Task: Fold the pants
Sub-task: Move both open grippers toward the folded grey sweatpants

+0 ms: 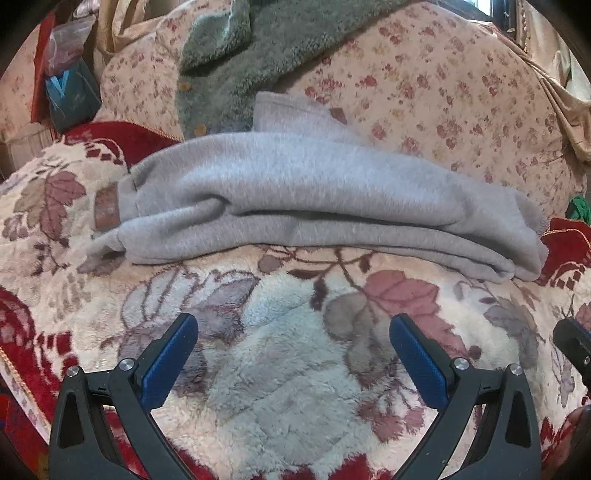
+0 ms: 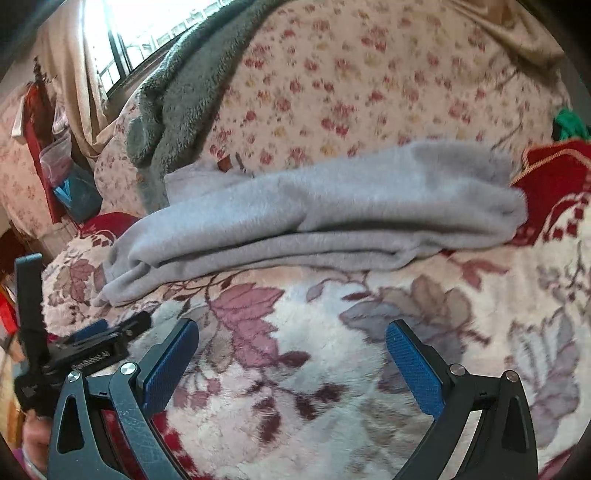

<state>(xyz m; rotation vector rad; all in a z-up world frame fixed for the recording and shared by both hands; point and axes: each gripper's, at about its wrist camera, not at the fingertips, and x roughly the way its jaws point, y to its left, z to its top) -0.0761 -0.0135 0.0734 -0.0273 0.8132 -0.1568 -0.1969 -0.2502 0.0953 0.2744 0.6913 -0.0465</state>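
Note:
Grey fleece pants [image 1: 303,195] lie folded in a long, layered bundle across the floral plush blanket [image 1: 280,350], with a brown patch [image 1: 106,211] at their left end. In the right wrist view the same pants [image 2: 332,214] stretch from lower left to upper right. My left gripper [image 1: 293,328] hovers open over the blanket, a short way in front of the pants, holding nothing. My right gripper [image 2: 291,334] is also open and empty, equally short of the bundle. The left gripper [image 2: 110,328] shows at the left edge of the right wrist view.
Behind the pants rises a flowered quilt [image 1: 443,96] with a grey-green fuzzy garment [image 1: 240,55] draped on it. A plastic bag and blue item [image 1: 70,88] sit at the far left. Something green [image 2: 570,125] lies at the right, near a red blanket corner [image 2: 554,184]. A window [image 2: 147,33] is at upper left.

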